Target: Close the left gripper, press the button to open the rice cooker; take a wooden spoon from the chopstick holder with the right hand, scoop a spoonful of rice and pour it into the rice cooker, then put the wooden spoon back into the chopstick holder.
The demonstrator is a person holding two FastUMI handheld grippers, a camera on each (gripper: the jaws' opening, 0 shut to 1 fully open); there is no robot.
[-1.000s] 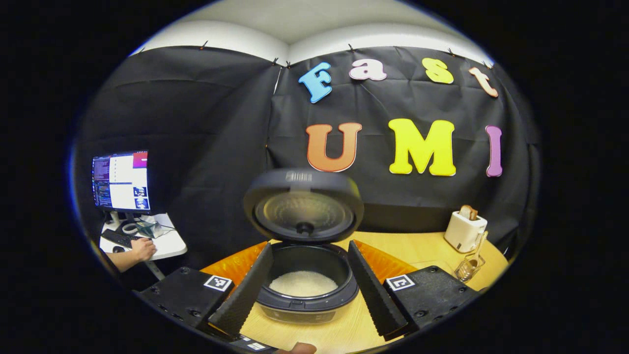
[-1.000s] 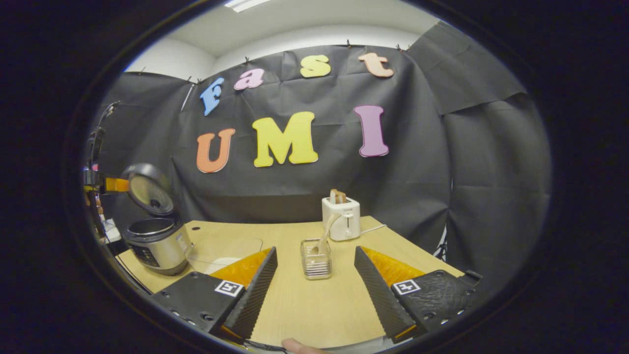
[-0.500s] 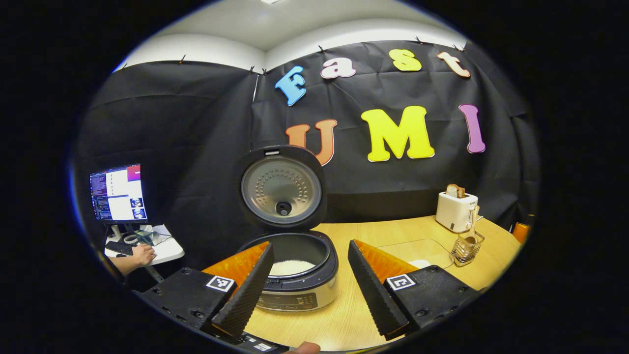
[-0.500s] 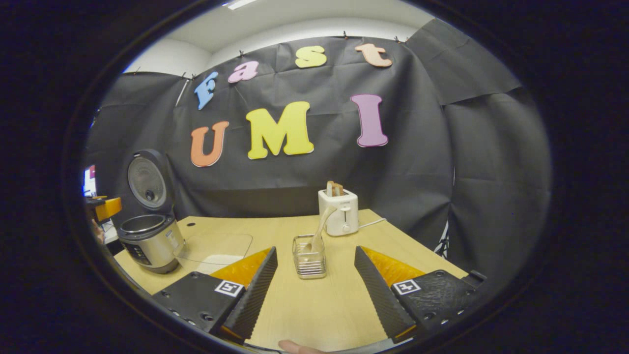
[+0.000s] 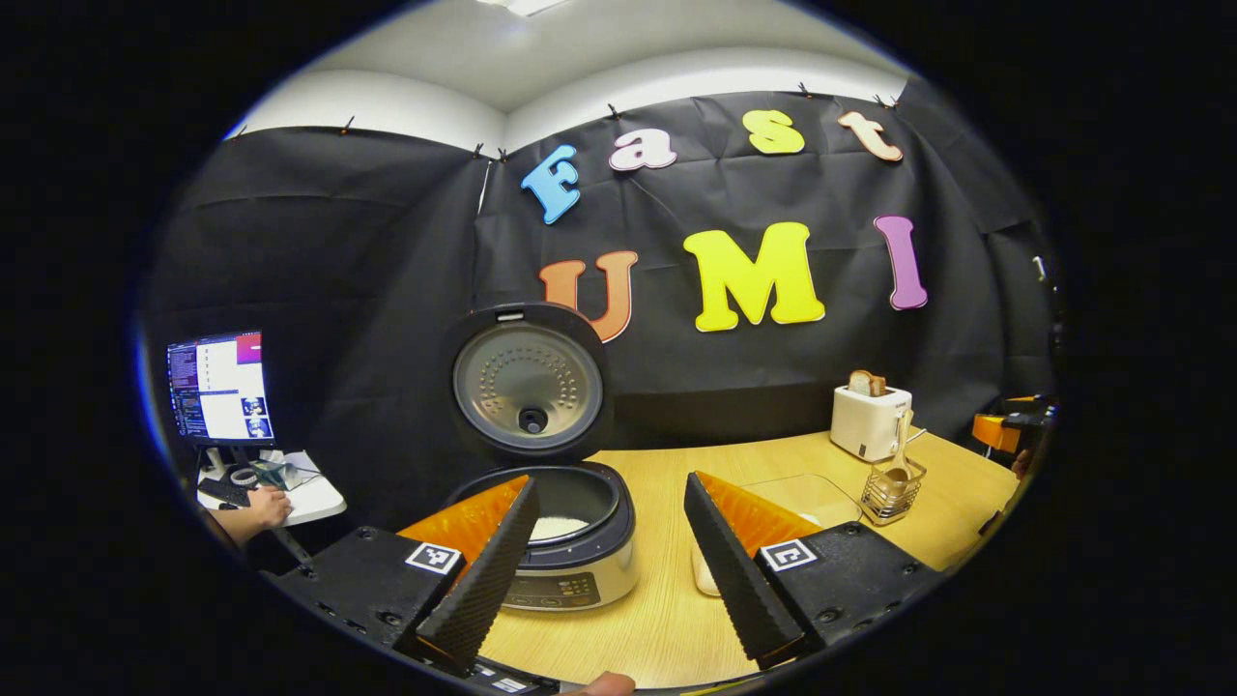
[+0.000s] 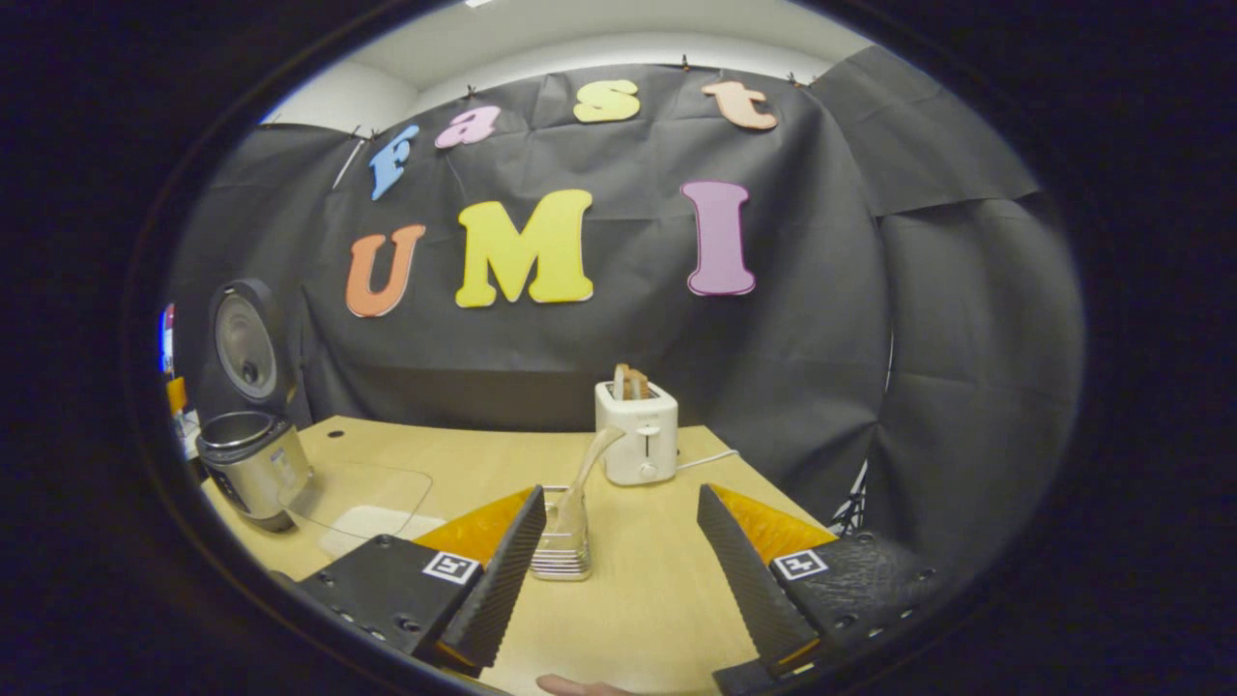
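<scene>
**Now both grippers spread wide, cooker open, spoon in its holder**

Starting at the left of the left gripper view, a monitor (image 5: 219,388) glows above a small side desk (image 5: 307,495), where a person's hand (image 5: 266,505) rests by a keyboard. Next comes the rice cooker (image 5: 570,541) on the wooden table (image 5: 667,619), its lid (image 5: 528,384) standing upright and white rice (image 5: 559,527) showing in the pot. The left gripper (image 5: 609,561) hangs just before the cooker with its fingers spread apart and nothing between them; the cooker sits partly behind its left finger. Past the right finger lies a clear tray (image 5: 807,493). Farther right stands the wire chopstick holder (image 5: 891,491) with the wooden spoon (image 5: 899,454) upright in it, just in front of a white toaster (image 5: 871,421) holding bread.

In the right gripper view, the rice cooker (image 6: 253,464) stands at the far left edge of the table (image 6: 638,599), lid (image 6: 244,343) raised. The clear tray (image 6: 362,493) lies beside it. The right gripper (image 6: 618,570) is likewise released and empty. The chopstick holder (image 6: 563,541) stands close ahead, partly behind the left finger, with the wooden spoon (image 6: 585,474) leaning up and to the right out of it. The toaster (image 6: 638,440) stands just beyond, near the booth wall.
</scene>
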